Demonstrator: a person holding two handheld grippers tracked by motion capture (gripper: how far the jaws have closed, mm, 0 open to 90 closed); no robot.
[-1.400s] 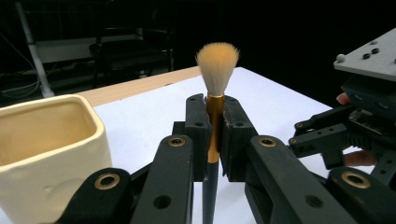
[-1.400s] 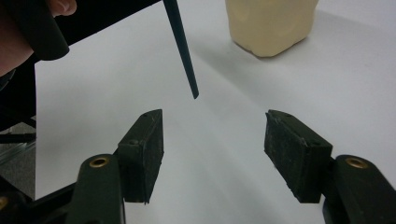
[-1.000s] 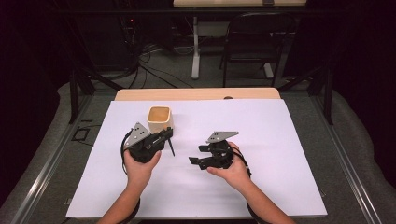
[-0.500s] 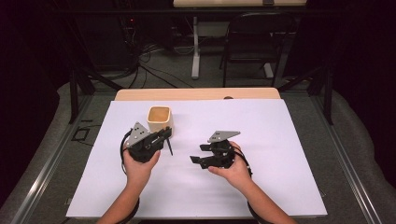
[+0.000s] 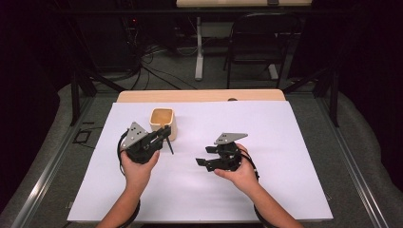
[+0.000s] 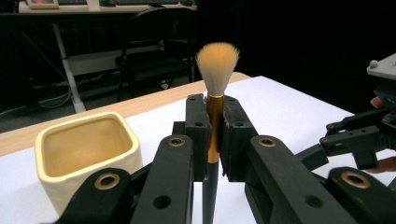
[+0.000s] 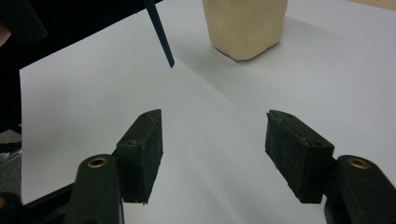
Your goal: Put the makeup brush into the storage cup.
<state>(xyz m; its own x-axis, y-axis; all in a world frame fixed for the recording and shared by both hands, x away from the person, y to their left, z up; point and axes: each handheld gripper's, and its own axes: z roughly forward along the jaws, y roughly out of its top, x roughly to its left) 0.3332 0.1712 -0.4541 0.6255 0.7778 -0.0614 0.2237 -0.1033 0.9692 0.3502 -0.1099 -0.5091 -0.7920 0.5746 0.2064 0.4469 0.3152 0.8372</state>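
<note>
My left gripper (image 5: 164, 134) (image 6: 215, 135) is shut on a makeup brush (image 6: 215, 88) with a gold ferrule, tan bristles pointing up and a dark handle (image 5: 169, 146) (image 7: 159, 32) hanging down above the table. A cream square cup (image 5: 163, 122) (image 6: 86, 154) (image 7: 245, 25) stands just beyond and left of the brush, open and empty as far as I see. My right gripper (image 5: 202, 156) (image 7: 215, 149) is open over the bare white sheet, to the right of the left hand, its jaws wide apart with nothing between them.
A white sheet (image 5: 285, 156) covers the wooden table (image 5: 199, 95). Behind the table stand a black chair (image 5: 259, 42) and a desk leg (image 5: 199, 52) among floor cables. Metal rails (image 5: 361, 156) run along both sides.
Both hands have stayed almost where they were; the right gripper has drifted slightly. The brush remains held in the left gripper.
</note>
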